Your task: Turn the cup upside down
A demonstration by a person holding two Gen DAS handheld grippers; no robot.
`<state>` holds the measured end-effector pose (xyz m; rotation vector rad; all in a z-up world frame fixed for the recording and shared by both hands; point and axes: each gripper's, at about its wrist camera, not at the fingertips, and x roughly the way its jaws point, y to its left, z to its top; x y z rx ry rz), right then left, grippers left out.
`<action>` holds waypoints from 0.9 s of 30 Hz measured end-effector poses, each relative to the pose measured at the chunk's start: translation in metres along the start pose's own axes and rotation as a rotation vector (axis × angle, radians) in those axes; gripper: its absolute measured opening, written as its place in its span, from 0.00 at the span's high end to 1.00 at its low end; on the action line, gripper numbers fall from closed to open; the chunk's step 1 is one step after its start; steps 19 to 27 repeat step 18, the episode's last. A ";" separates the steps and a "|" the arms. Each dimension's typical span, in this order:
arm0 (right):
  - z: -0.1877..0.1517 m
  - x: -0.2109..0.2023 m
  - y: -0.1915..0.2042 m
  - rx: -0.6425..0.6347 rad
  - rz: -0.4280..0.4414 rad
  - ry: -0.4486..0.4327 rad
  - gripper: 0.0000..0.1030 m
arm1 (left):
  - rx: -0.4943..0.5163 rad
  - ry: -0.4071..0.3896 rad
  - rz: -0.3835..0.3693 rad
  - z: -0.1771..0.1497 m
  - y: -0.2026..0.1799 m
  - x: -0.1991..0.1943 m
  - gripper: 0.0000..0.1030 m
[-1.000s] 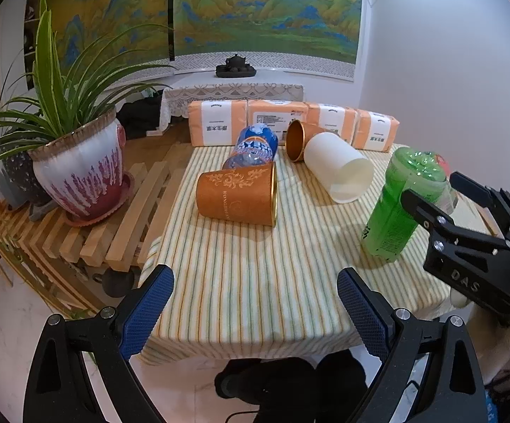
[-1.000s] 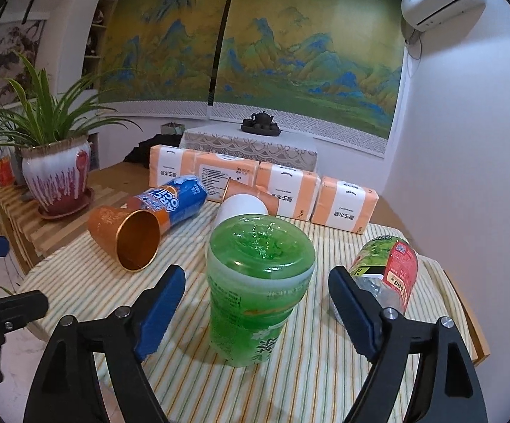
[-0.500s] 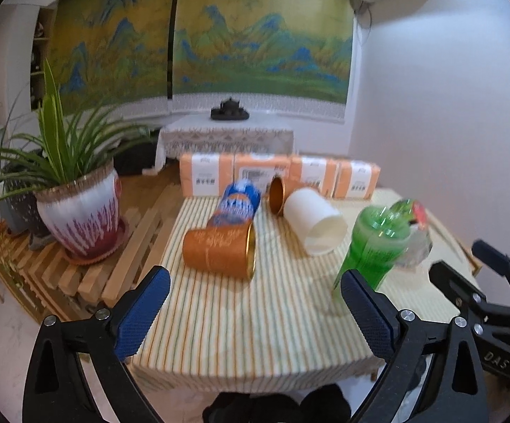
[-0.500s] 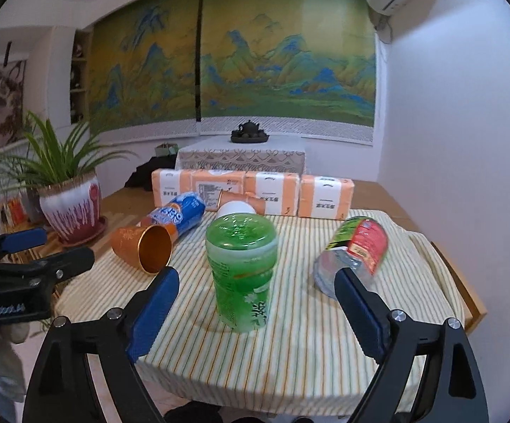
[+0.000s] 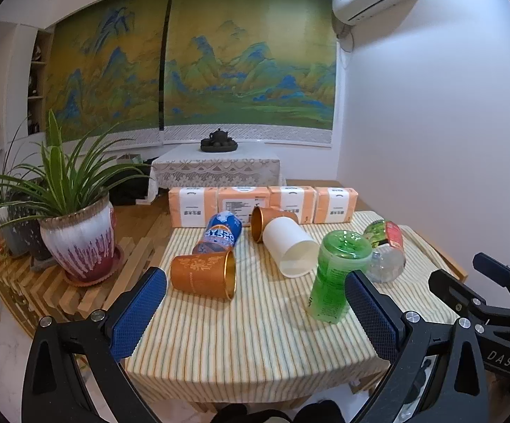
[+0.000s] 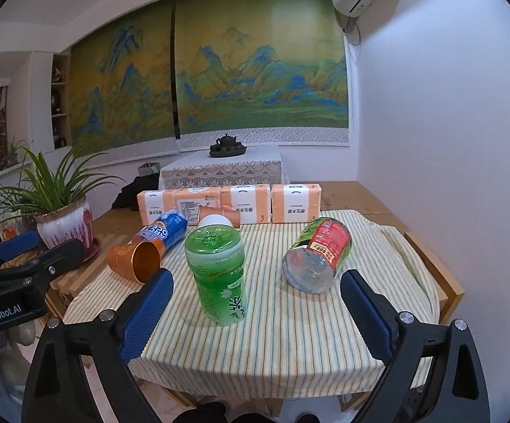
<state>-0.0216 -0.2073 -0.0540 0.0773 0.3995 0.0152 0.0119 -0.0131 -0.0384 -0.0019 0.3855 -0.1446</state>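
A green translucent cup stands upside down on the striped tablecloth; it also shows in the right wrist view. My left gripper is open and empty, held back from the table's front edge. My right gripper is open and empty, also back from the table, with the green cup between and beyond its fingers. An orange cup lies on its side at the left, a white cup lies on its side behind it, and a second orange cup lies at the back.
A blue bottle and a red-and-green labelled bottle lie on the cloth. Several orange tissue packs line the back edge. A potted plant stands on a slatted bench at the left. A white wall is at the right.
Both grippers have pulled back and risen away from the table, so the objects look smaller. The green cup stands free where it was.
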 end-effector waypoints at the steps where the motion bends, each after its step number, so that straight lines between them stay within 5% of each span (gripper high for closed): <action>1: -0.001 -0.001 -0.001 0.005 -0.001 -0.001 0.08 | 0.002 0.000 0.000 0.000 -0.001 0.000 0.01; 27: 0.000 -0.007 -0.001 -0.002 -0.024 -0.011 0.08 | 0.025 0.025 -0.004 -0.003 -0.004 0.001 0.00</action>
